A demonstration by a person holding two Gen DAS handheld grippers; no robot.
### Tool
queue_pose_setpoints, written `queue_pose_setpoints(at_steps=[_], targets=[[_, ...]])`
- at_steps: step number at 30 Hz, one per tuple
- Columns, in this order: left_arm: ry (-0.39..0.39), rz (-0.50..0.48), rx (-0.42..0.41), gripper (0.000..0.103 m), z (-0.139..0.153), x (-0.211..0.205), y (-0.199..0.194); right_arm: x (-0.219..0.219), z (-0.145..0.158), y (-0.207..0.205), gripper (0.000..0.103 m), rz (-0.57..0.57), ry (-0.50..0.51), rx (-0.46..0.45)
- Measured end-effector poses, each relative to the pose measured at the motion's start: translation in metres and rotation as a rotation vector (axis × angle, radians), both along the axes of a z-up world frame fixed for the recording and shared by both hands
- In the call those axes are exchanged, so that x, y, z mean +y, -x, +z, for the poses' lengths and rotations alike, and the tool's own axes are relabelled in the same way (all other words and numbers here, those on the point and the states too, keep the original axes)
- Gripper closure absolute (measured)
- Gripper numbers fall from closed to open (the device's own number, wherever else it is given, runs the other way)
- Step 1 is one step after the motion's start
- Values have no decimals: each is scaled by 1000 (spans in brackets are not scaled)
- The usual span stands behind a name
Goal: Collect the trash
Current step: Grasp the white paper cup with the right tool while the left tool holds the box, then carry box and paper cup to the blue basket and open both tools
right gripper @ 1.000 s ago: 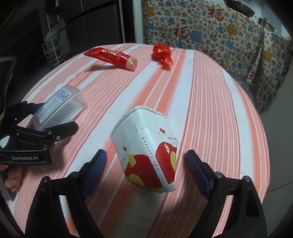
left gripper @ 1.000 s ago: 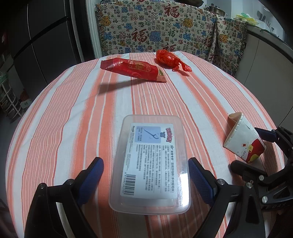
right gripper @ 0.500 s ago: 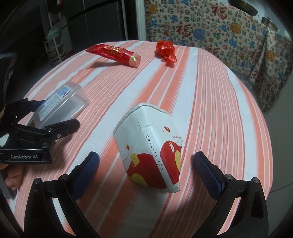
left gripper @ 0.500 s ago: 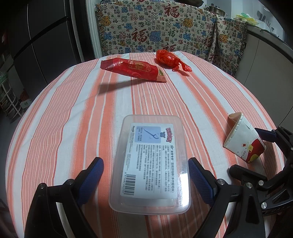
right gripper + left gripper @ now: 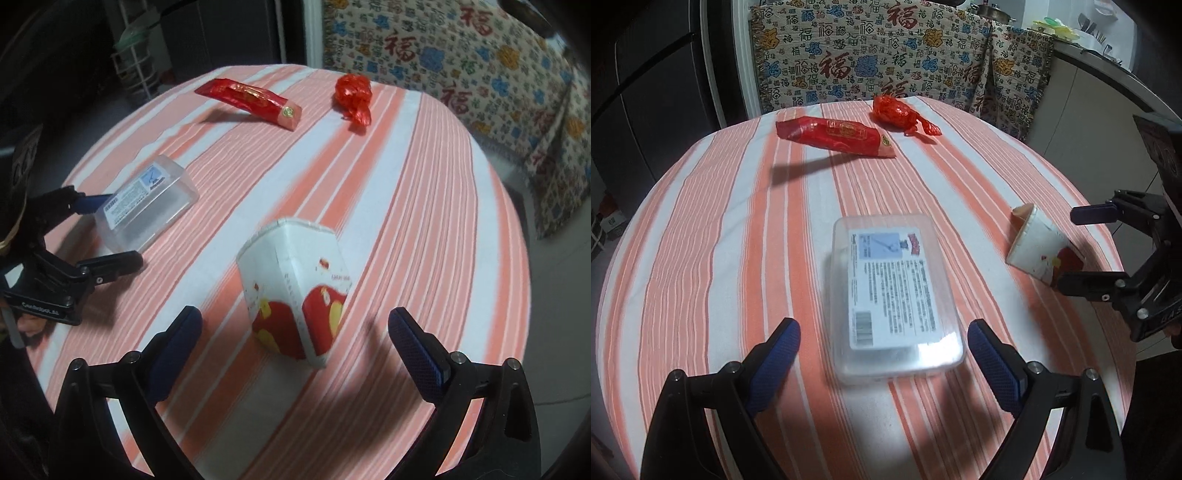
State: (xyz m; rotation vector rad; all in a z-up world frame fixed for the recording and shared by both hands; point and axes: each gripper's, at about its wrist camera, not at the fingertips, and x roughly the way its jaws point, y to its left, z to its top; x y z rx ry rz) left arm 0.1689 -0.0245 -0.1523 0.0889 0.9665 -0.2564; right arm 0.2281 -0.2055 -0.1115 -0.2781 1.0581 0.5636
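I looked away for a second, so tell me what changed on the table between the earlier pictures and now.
Both hand-held grippers drew back a little: the left hand-held gripper from the clear plastic box, the right hand-held gripper from the crushed paper cup. Its jaws have just narrowed slightly, gripping nothing. Box, cup, red wrapper and red bag stayed put.

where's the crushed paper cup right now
The crushed paper cup lies on its side on the striped tablecloth, centred ahead of the open right gripper, right of the clear plastic box.
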Motion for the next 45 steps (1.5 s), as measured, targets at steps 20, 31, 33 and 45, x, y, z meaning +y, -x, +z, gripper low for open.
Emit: queue_pose_setpoints(at_steps=[20,31,33,45], targets=[[51,6,28,40,9,-29,-1,-7,16,6,81,-77,-45,65],[105,-60,10,40,19,-83,8,-52,23,11,81,-163,-132,58],[111,-81,9,40,20,-97,9,-64,25,12,81,-183,-142,54],[173,-232,0,40,34,-192,11,-177,42,26,81,-385,-186,5]])
